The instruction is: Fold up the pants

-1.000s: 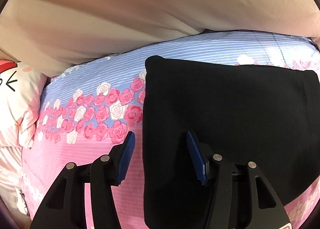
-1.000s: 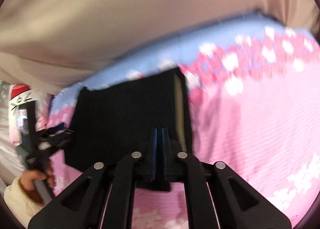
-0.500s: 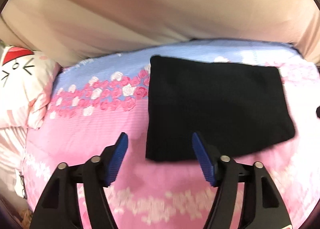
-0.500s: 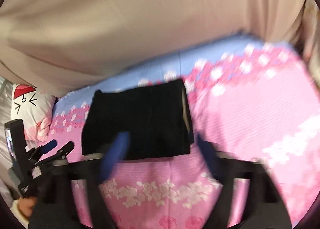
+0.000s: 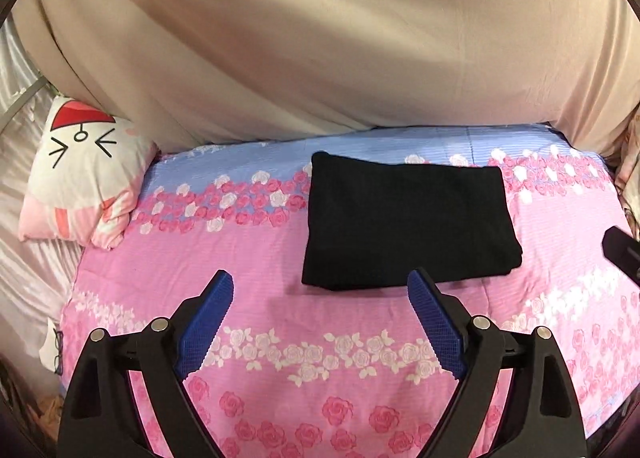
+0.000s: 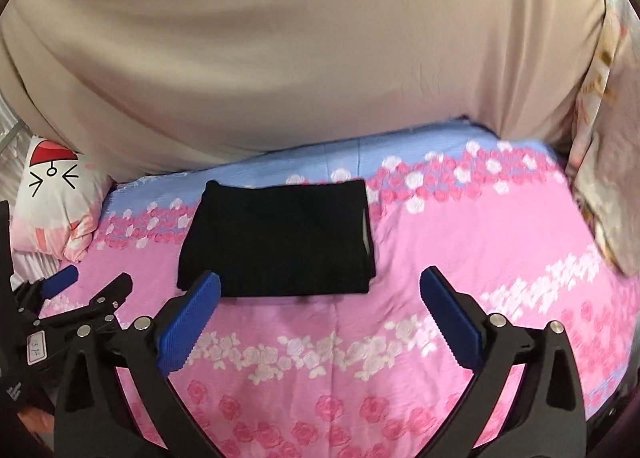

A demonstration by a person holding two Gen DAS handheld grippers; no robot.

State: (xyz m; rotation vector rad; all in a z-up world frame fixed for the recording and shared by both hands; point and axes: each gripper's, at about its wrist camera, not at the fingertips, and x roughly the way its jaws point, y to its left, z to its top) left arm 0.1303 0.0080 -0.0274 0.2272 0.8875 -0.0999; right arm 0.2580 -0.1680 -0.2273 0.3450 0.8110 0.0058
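The black pants lie folded into a flat rectangle on the pink rose bedsheet, near its far blue strip. My left gripper hovers above the sheet in front of them, its jaws opening with nothing between the blue pads. In the right wrist view the same pants lie left of centre. My right gripper is raised short of their near edge, its jaws also opening wide and empty. The left gripper shows at the left edge there.
A white cartoon-face pillow rests at the bed's left end. Beige fabric hangs behind the bed. A floral cloth hangs at the right. The sheet spreads around the pants.
Both grippers have risen and pulled back from the pants. The right gripper went from shut to wide open; the left opened wider. The pants stay folded on the bed.
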